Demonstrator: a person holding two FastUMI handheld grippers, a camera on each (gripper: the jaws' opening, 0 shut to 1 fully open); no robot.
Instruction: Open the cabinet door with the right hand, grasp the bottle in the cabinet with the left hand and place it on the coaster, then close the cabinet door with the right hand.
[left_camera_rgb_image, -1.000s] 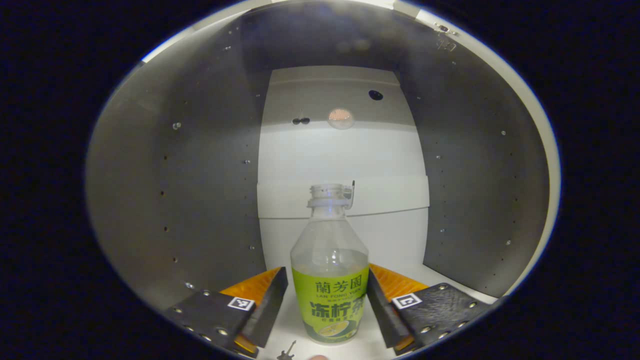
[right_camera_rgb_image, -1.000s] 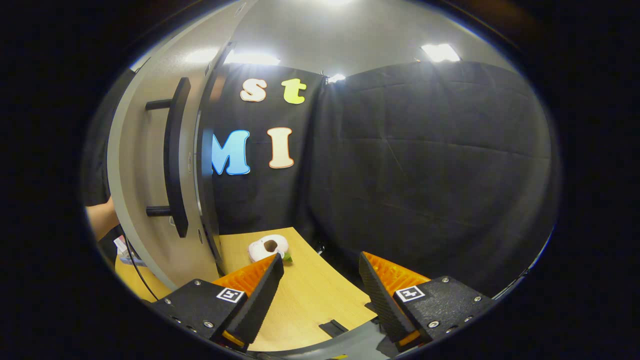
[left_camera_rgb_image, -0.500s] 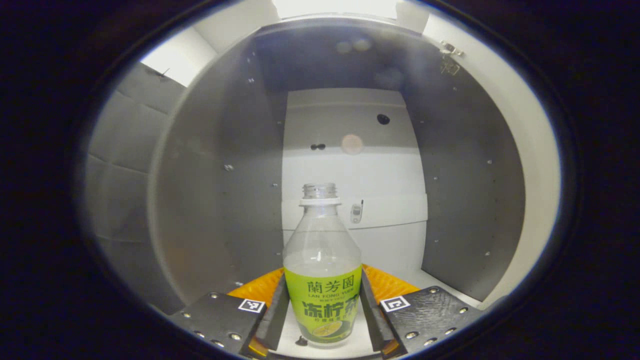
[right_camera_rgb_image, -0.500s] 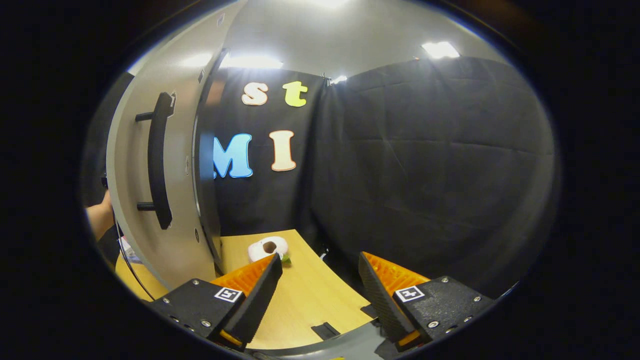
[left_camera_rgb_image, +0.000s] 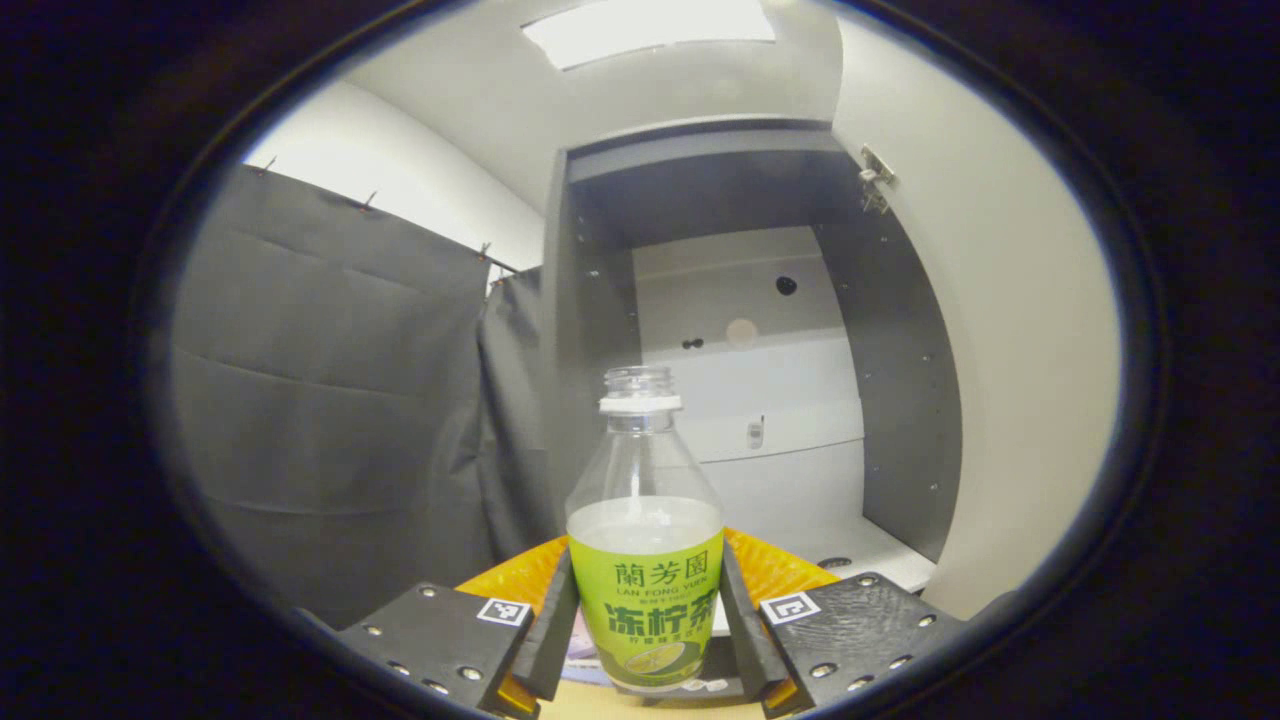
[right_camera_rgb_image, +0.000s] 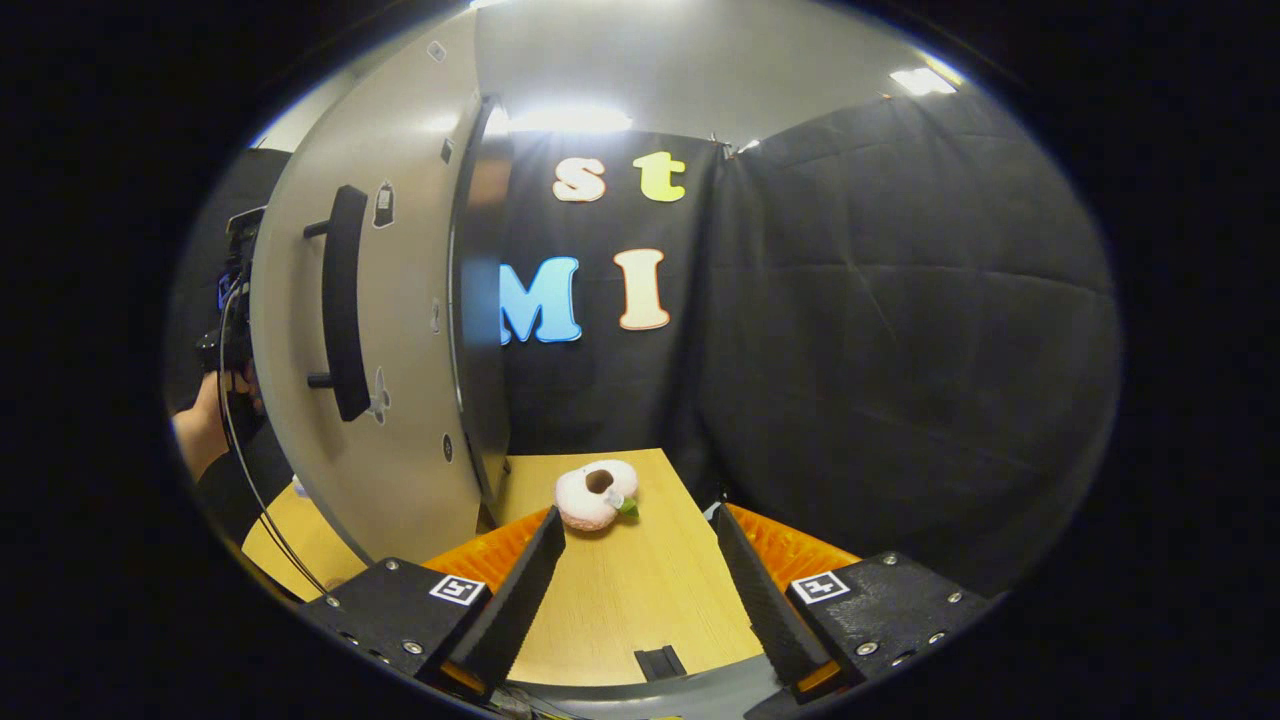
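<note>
The left gripper (left_camera_rgb_image: 645, 640) is closed on the clear plastic bottle with a lime-green label (left_camera_rgb_image: 645, 560): both fingers are pressed against the label's sides, and the bottle is held upright between them. Its mouth is uncapped, with a white ring below the thread. Beyond the bottle, the open grey cabinet (left_camera_rgb_image: 900, 400) is seen with its pale back panel, and the bottle is carried in front of the opening, outside it. A grey curtain (left_camera_rgb_image: 330, 400) is hung to the left of the cabinet, and a strip of wooden table is glimpsed under the bottle's base.

The right gripper (right_camera_rgb_image: 640, 600) is held wide open with nothing between its fingers, above the light wooden tabletop (right_camera_rgb_image: 620, 610). Past its fingertips, a small pink and white plush toy with a green tip (right_camera_rgb_image: 597, 495) is lain on the table. To the left, the pale cabinet door (right_camera_rgb_image: 400, 330) is stood open, its long black bar handle (right_camera_rgb_image: 343, 300) facing the camera. A hand (right_camera_rgb_image: 215, 420) with cables is seen beyond the door's edge.
</note>
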